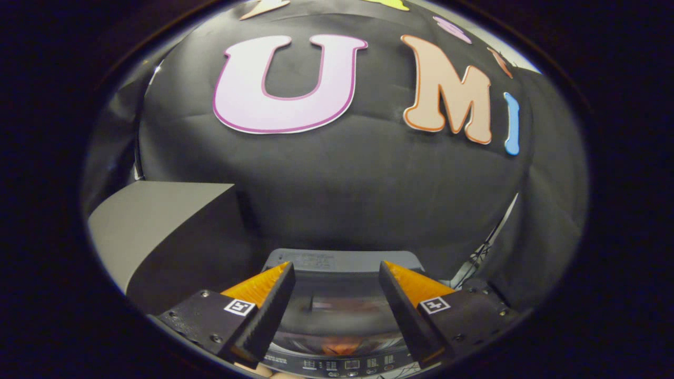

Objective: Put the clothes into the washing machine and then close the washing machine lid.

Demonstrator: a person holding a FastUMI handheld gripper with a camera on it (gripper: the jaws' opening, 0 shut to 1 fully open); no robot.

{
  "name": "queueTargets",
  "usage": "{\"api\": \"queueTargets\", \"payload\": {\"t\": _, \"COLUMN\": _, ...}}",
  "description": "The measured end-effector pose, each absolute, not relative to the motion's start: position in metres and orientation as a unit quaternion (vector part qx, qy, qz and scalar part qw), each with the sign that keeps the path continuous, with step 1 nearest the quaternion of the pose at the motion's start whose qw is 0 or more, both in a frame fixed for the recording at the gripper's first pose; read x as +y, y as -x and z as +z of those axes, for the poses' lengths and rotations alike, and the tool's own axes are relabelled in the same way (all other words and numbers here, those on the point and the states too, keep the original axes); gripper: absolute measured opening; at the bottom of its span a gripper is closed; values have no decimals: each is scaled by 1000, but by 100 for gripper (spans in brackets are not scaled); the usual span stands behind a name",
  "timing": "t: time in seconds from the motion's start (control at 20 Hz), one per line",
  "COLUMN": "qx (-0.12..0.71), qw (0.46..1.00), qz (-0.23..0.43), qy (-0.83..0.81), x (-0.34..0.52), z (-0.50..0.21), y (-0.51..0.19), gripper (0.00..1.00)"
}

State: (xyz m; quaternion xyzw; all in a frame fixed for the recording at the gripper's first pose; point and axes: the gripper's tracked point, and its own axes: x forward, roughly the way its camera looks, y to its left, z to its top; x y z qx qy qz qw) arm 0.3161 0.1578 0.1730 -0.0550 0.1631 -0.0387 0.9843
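Grey washing machine (pixel 337 260) w/ lid (pixel 337 310) down sits below our gripper (pixel 336 295); fingers spread wide, holding nothing. We can't read panel (pixel 342 364) text, too small.

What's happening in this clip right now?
A hand-held gripper hovers above a top-loading washing machine, its fingers spread apart with nothing between them. The machine's glossy lid appears to lie closed, with something orange dimly visible through it. A grey box stands beside the machine.
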Motion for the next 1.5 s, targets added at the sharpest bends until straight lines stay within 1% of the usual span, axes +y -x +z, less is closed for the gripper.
{"api": "queueTargets", "payload": {"t": 0.2, "qx": 119, "qw": 991, "qz": -43, "qy": 43, "x": 137, "z": 186, "y": -284, "gripper": 97}}
{"api": "queueTargets", "payload": {"t": 0.45, "qx": 100, "qw": 993, "qz": -50, "qy": 30, "x": 94, "z": 171, "y": -227, "gripper": 98}}
{"api": "queueTargets", "payload": {"t": 0.7, "qx": 83, "qw": 996, "qz": -29, "qy": 23, "x": 66, "z": 137, "y": -164, "gripper": 97}}
{"api": "queueTargets", "payload": {"t": 0.9, "qx": 84, "qw": 996, "qz": -33, "qy": -1, "x": 37, "z": 100, "y": -116, "gripper": 98}}
{"api": "queueTargets", "payload": {"t": 1.05, "qx": 68, "qw": 997, "qz": -33, "qy": 1, "x": 20, "z": 75, "y": -82, "gripper": 98}}
{"api": "queueTargets", "payload": {"t": 1.15, "qx": 56, "qw": 997, "qz": -44, "qy": 26, "x": 10, "z": 64, "y": -69, "gripper": 98}}
{"api": "queueTargets", "payload": {"t": 1.25, "qx": 64, "qw": 996, "qz": -52, "qy": 38, "x": 1, "z": 45, "y": -52, "gripper": 97}}
{"api": "queueTargets", "payload": {"t": 1.5, "qx": 49, "qw": 998, "qz": -33, "qy": 28, "x": 7, "z": 22, "y": -36, "gripper": 97}}
